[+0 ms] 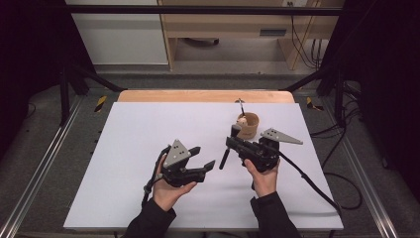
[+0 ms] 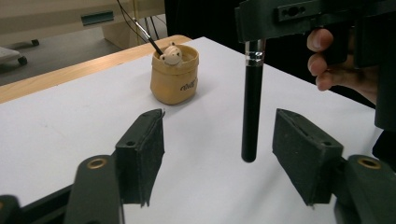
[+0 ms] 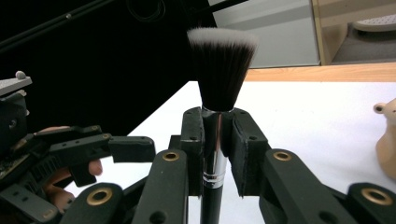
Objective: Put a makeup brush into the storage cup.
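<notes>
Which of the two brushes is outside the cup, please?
The thick makeup brush clamped upright in the right gripper; the thin brush stands in the tan cup.

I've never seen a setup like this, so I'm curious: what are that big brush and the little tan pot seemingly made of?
Brush: soft, probably synthetic bristles, dark with pale tips. Its collar shines like polished metal, and the glossy black handle looks like plastic or lacquered wood. The right hand-held gripper clamps it at the collar.

Pot: matte tan, with a rolled, slightly crumpled rim, so it is perhaps paper-like fabric or soft leather rather than ceramic.
</notes>
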A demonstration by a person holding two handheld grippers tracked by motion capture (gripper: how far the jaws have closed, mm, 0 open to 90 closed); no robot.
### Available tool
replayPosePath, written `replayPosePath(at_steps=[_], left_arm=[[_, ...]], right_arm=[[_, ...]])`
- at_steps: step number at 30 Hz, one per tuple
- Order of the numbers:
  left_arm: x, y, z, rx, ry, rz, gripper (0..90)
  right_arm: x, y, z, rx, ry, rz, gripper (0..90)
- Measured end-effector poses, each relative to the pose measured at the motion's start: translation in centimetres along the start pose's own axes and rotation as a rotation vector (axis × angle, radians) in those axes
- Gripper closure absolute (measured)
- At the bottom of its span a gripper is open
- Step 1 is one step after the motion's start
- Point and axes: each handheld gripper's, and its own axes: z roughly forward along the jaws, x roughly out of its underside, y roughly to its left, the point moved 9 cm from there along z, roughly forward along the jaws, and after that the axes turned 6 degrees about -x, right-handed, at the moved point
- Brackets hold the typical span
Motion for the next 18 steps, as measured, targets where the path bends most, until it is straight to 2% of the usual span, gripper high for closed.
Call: replayPosePath(at_steps=[5, 9, 18], left_arm=[[0.4, 0.9, -0.6, -0.009, 0.013, 0.019, 26.4], [0.7, 1.6, -1.3, -0.012, 0.011, 0.005, 23.2], [1.4, 3.0, -2.0, -0.039, 0.021, -0.011, 16.8]], right_arm=[[-0.2, -0.3, -0.3, 0.016, 0.007, -0.03, 77.2], [-0.5, -0.6, -0.6, 0.038, 0.001, -0.059, 77.2], [-0.8, -1.1, -0.9, 0.061, 0.012, -0.089, 77.2]])
